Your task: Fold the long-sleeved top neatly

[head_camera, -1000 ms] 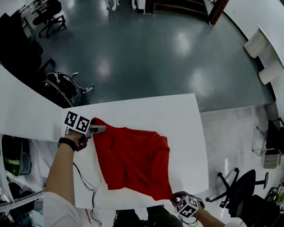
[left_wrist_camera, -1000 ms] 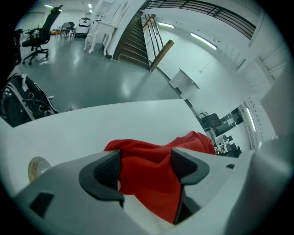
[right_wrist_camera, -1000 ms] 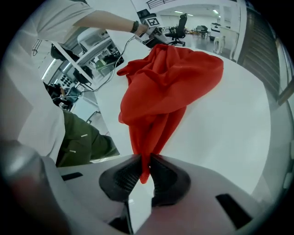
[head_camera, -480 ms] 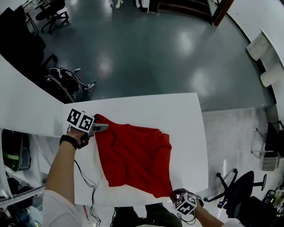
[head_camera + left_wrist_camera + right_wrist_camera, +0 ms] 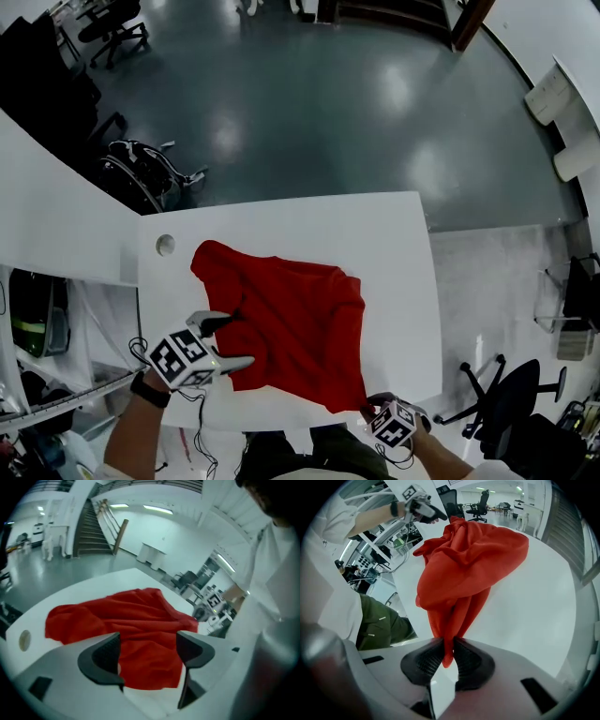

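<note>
The red top (image 5: 291,319) lies rumpled on the white desk (image 5: 394,244), spread roughly flat but with loose ridges across its middle and 1 lobe bunched toward the far left. My right gripper (image 5: 447,651) is clamped on the near right corner of the cloth at the desk's near edge, and the right gripper view shows a narrow gathered tail of fabric pinched between the pads. My left gripper (image 5: 239,339) hangs just over the near left edge of the top; its jaws have just been opening wider and stand well apart with nothing between them, only cloth and bare desk below. I judge the step in hand to be taking that second corner so the top can be stretched flat before any fold. To do it well, I would bring the left jaws down square on the very corner, bite only the edge and not the ridges behind it, then draw it away from the right grip until the hem runs straight. Pulling too hard could drag the top off the near edge. I see no box, bin or tray on the desk, so nothing is held in 1; the only other feature is a small round hole (image 5: 165,245) near the far left corner.
</note>
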A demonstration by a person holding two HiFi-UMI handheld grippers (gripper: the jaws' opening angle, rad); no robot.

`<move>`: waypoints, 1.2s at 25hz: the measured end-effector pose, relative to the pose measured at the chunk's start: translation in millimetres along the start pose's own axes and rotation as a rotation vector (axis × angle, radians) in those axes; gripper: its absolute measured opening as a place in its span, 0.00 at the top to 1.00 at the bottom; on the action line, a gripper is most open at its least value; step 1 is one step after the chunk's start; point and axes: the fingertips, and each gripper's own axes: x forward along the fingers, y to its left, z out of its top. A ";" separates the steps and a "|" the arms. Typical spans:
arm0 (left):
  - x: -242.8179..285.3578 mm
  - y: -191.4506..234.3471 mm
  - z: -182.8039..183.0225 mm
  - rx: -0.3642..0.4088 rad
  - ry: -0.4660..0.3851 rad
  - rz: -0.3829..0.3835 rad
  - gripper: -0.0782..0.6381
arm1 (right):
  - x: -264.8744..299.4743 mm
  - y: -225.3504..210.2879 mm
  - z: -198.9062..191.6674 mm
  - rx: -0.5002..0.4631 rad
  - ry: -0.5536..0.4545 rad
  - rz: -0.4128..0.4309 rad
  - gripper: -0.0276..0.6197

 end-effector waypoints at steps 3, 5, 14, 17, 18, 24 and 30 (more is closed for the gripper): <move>35.7 -82.4 -33.4 0.192 0.157 -0.080 0.38 | -0.2 -0.6 0.7 -0.007 0.004 0.001 0.84; 53.0 -111.4 -50.3 0.265 0.227 -0.097 0.38 | -0.2 -0.2 1.0 -0.011 0.005 -0.001 0.84; 88.7 -132.9 -82.2 0.389 0.380 -0.074 0.38 | -0.6 1.4 4.0 -0.008 -0.007 -0.007 0.84; 89.1 -127.6 -82.8 0.384 0.409 -0.042 0.38 | -1.0 0.3 3.2 -0.007 -0.010 -0.008 0.84; 90.1 -126.9 -83.2 0.381 0.417 -0.035 0.38 | -1.1 0.4 2.6 -0.007 -0.009 -0.006 0.84; 99.9 -127.1 -96.6 0.406 0.487 -0.009 0.38 | -1.3 1.2 2.7 -0.007 -0.014 -0.003 0.84; 112.0 -127.8 -112.4 0.424 0.545 -0.002 0.38 | -7.3 1.7 0.7 0.025 -0.019 0.038 0.77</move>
